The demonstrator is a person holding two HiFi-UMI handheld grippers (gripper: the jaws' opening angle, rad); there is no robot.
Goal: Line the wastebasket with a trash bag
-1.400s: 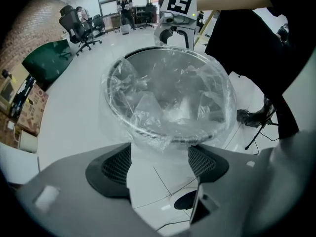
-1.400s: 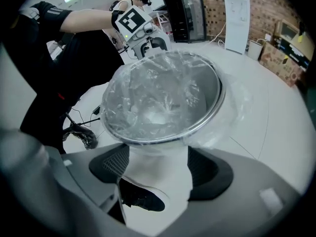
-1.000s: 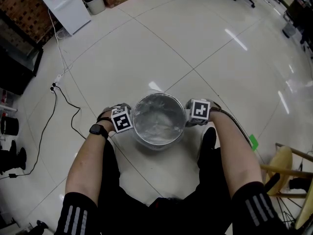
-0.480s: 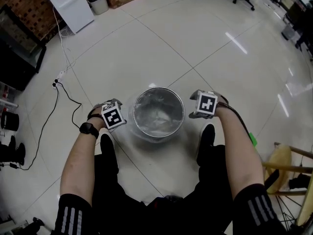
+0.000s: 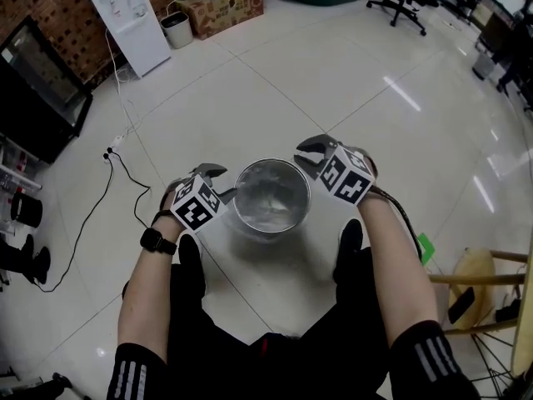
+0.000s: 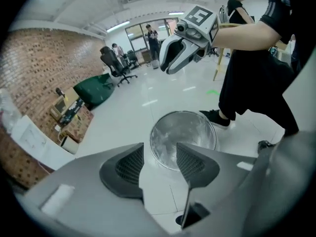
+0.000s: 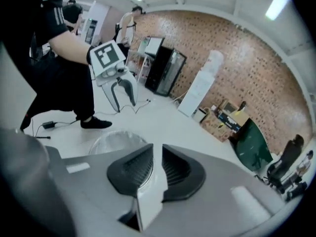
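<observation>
White floor tiles [image 5: 333, 82] carried the wastebasket [image 5: 268, 228], lined with a clear trash bag [image 5: 271, 197]. The left gripper [image 5: 221, 182] and right gripper [image 5: 305, 152] hung above its opposite sides, both empty, their jaws just closing: the left half apart, the right nearly together.

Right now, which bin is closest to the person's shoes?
The round wastebasket with the crinkly clear bag inside, just ahead of both shoes. The other, smaller bin stands far off beside the white water dispenser.
</observation>
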